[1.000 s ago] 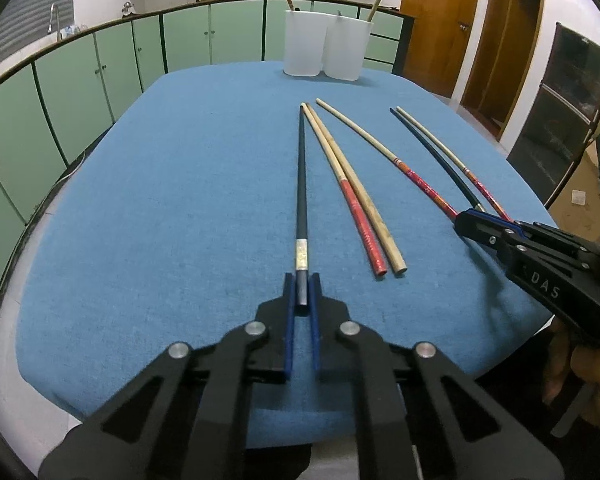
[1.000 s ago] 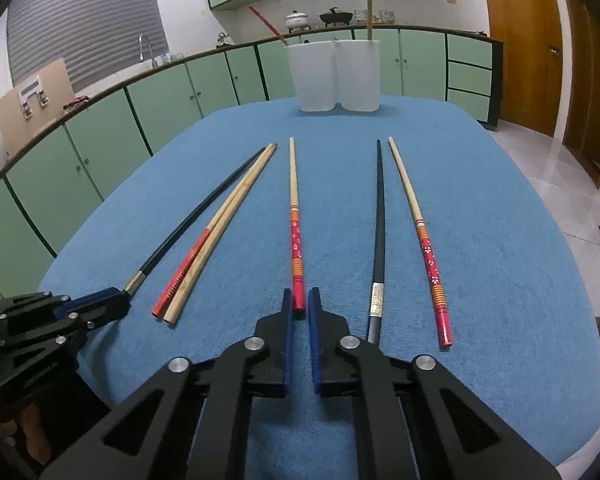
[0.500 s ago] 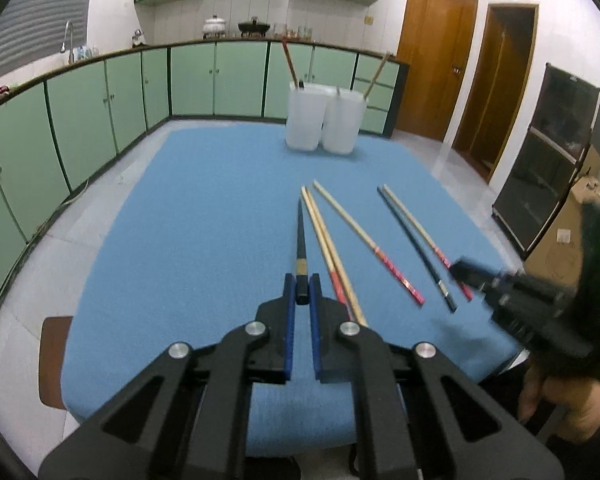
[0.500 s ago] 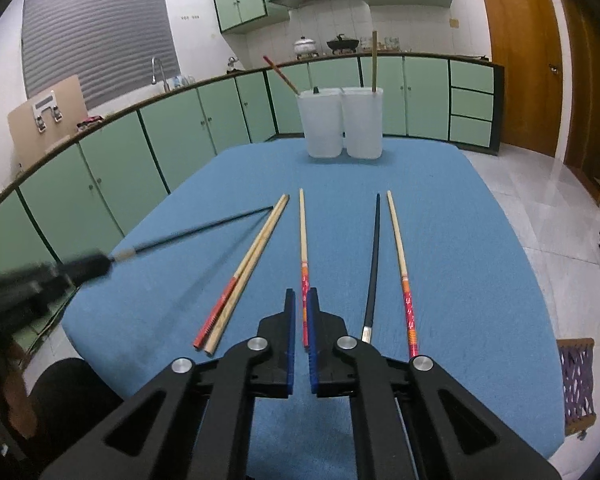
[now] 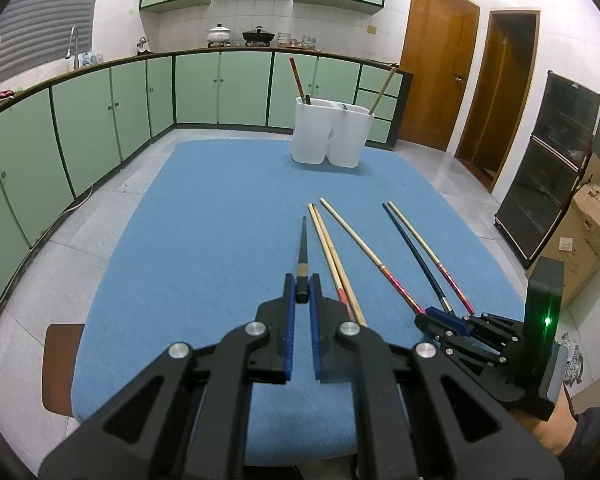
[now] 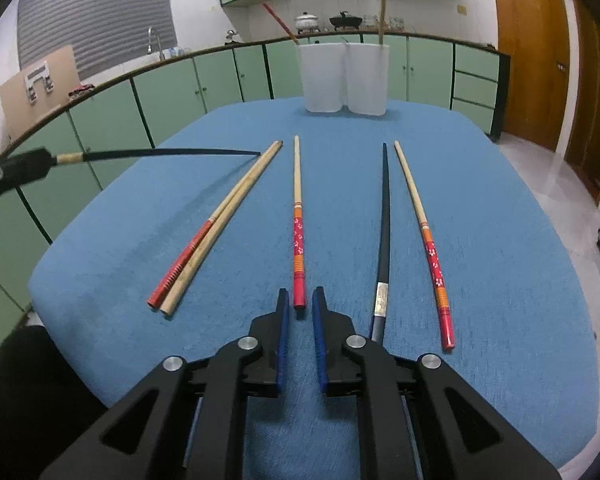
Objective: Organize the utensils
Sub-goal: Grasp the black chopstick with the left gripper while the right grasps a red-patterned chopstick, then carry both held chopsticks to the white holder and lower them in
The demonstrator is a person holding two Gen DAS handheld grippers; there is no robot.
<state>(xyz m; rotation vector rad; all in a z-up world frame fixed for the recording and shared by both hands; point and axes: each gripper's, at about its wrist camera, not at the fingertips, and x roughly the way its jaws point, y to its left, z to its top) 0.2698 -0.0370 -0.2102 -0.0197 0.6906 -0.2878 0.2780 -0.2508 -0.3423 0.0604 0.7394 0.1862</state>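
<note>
One black chopstick (image 5: 302,254), gold-banded, tapers forward from the left hand-held gripper (image 5: 301,294).

Green cabinets (image 5: 220,88) line the kitchen, with two wooden doors (image 5: 436,64), a cardboard box (image 5: 588,232) and a faucet (image 6: 154,40).

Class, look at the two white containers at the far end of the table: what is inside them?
Sticking out of the white containers: a red chopstick on the left, a wooden chopstick on the right. The walls hide anything lower.
</note>
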